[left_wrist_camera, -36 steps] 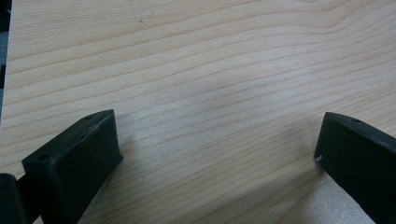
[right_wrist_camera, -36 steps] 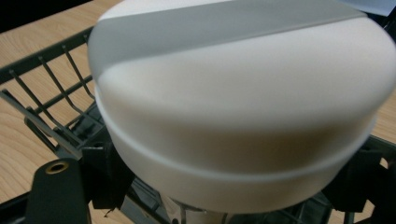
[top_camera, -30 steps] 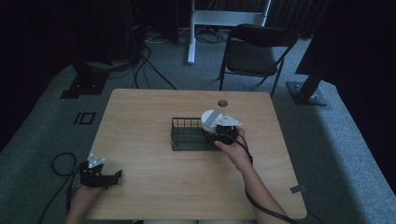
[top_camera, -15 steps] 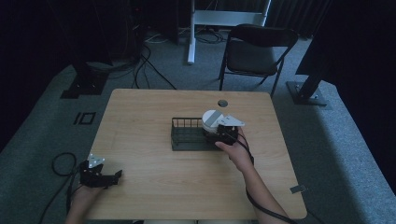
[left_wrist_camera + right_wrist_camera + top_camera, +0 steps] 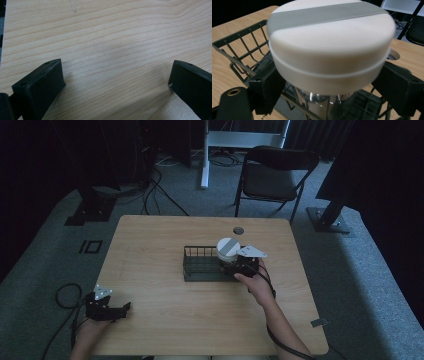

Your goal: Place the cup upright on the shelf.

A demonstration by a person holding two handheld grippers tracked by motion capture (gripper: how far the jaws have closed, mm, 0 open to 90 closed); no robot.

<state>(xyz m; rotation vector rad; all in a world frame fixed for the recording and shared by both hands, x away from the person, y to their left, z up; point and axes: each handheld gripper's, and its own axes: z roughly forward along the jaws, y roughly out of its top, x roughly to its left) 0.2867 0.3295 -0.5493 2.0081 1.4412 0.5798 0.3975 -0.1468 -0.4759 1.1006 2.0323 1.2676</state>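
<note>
While the left claw (image 5: 121,308) gapes wide, the right claw (image 5: 329,90) grips the white-lidded jar (image 5: 329,47) over the basket (image 5: 192,262).

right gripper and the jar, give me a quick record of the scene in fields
held item: clear jar with white lid, upright
right gripper: jaws on either side of the jar below the lid, shut on it
jar position: over the right end of the black wire basket
left gripper: jaws wide apart, nothing between them, over bare wood at the table's near left corner
table: light wood, round hole near far edge
</note>
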